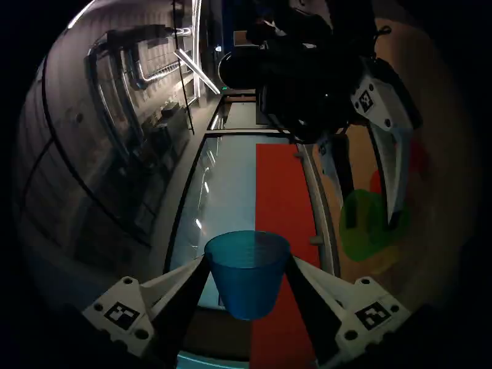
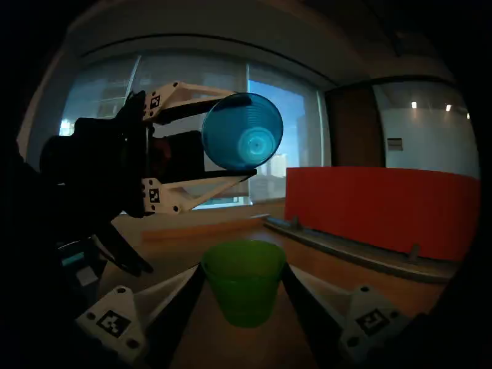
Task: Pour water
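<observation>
Left gripper [image 1: 247, 263]: both fingers press on the sides of a blue translucent plastic cup [image 1: 247, 280]. The cup sits between the fingers near their tips, rim toward the far end.

Right gripper [image 2: 244, 273]: clamped the same way on a green translucent plastic cup [image 2: 244, 289], which is upright over the brown wooden tabletop [image 2: 326, 273].

Right gripper view: the blue cup is tipped onto its side, open mouth facing the camera. It is held above the green cup and apart from it. A red panel [image 2: 381, 206] runs along the table's far edge, with a window [image 2: 289, 123] behind.

Left gripper view: the green cup lies off to the right, farther away, not touching.
</observation>
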`<state>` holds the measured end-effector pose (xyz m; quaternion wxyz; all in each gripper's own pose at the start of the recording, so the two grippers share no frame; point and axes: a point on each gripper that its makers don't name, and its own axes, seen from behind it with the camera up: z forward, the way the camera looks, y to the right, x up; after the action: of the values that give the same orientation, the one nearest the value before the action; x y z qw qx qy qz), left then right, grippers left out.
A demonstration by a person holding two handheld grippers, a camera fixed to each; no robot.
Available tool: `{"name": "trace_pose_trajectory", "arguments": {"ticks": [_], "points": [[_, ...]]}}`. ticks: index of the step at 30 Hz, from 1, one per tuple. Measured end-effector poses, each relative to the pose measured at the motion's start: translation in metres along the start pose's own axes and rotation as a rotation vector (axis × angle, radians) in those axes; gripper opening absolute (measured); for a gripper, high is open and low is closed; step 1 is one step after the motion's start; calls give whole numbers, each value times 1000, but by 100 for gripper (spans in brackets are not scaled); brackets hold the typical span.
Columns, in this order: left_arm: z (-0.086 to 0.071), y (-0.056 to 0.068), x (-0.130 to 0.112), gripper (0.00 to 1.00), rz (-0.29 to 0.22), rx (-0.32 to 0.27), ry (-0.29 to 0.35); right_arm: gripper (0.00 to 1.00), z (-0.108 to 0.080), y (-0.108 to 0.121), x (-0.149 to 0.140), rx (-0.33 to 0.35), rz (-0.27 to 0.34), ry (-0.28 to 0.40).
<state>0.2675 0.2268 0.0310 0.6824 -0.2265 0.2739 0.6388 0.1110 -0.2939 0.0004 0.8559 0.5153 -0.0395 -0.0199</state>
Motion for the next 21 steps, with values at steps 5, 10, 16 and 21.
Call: {"name": "trace_pose_trajectory", "arguments": {"ticks": [5, 10, 16, 21], "points": [[-1, 3, -7, 85, -134, 10, -3, 91, -1, 1, -1, -4, -3, 0], [-1, 3, -17, 85, -247, 29, -16, 91, -2, 1, 0, -7, -2, 4], [-1, 7, -27, 85, -358, 41, -29, 92, -2, 0, 3, -7, -5, 5], [-4, 11, -36, 85, -486, 49, -37, 91, -4, 0, 4, -9, -6, 5]]}}
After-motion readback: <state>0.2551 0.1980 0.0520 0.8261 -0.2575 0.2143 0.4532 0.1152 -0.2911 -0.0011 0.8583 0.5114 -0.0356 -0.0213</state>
